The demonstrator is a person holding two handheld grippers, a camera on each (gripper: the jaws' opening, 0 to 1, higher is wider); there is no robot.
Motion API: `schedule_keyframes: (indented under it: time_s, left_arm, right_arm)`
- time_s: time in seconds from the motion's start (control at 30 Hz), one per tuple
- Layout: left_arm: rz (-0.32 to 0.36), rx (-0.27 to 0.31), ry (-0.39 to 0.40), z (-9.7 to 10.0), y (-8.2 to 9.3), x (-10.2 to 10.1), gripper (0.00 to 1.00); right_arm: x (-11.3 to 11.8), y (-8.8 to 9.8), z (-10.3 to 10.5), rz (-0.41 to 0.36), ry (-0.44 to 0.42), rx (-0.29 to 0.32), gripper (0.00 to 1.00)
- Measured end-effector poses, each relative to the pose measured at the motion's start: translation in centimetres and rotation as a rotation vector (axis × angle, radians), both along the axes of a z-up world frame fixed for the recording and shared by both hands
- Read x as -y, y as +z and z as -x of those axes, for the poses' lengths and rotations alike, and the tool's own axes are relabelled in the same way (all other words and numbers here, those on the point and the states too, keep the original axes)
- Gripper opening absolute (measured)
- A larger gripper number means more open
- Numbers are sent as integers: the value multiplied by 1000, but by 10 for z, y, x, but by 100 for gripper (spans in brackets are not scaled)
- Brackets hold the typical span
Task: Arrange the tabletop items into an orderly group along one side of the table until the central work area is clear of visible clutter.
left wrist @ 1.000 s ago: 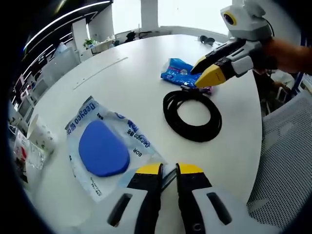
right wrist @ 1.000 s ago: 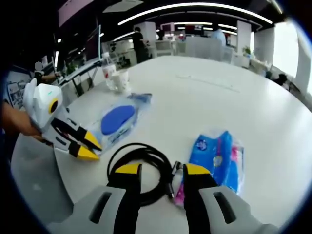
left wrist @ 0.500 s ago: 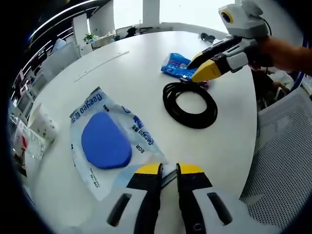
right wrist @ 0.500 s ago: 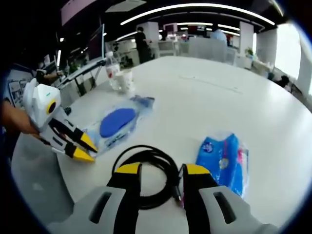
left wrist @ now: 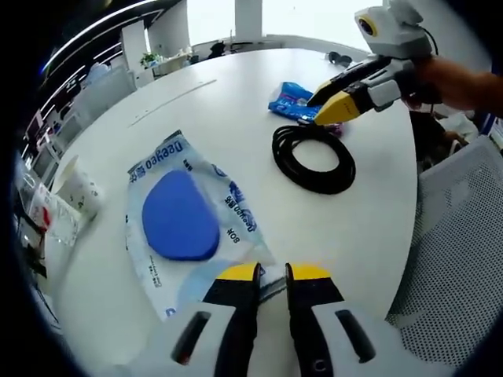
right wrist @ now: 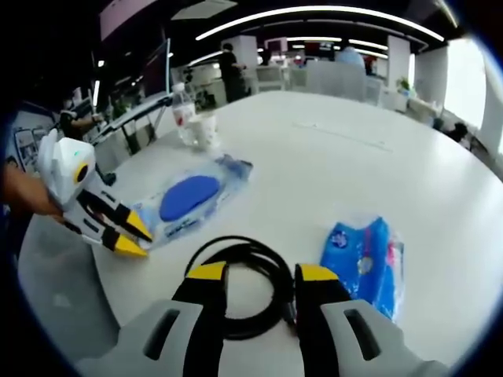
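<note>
I see a large white round table (right wrist: 354,149) in an open-plan office. Long ceiling light strips (right wrist: 314,12) run overhead; bright windows (left wrist: 314,16) stand behind it. A white column (right wrist: 397,59) rises at right. A grey mesh chair (left wrist: 456,236) sits beside the table edge.

On the counter (left wrist: 236,102), in the left gripper view, the packet with the pad (left wrist: 191,222) lies just ahead of the left tongs (left wrist: 263,272). Beyond it to the right lies the coiled cable (left wrist: 313,157), with the tissue pack (left wrist: 292,100) behind it. A cup (right wrist: 206,129) and bottle (right wrist: 181,106) stand at the counter's far edge in the right gripper view.
</note>
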State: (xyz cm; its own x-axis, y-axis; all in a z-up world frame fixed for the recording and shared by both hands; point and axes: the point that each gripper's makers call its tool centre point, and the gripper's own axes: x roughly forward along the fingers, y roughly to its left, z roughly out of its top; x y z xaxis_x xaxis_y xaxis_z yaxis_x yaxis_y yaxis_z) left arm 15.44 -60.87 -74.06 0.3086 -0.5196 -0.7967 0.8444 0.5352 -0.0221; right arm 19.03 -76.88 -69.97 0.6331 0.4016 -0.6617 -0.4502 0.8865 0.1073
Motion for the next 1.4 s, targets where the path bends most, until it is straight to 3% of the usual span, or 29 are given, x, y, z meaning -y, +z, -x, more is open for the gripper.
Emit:
schedule_keyframes:
  time_s: [0.53, 0.93, 1.4]
  left_arm:
    - [-12, 5, 35, -5, 0, -19, 12]
    - [-5, 10, 67, -9, 1, -29, 12]
    - [24, 28, 162, -15, 4, -38, 25]
  right_arm:
    - [-9, 2, -3, -7, 13, 8, 30]
    - [-21, 11, -19, -12, 57, 40, 30]
    - [-38, 21, -41, 2, 130, 64, 30]
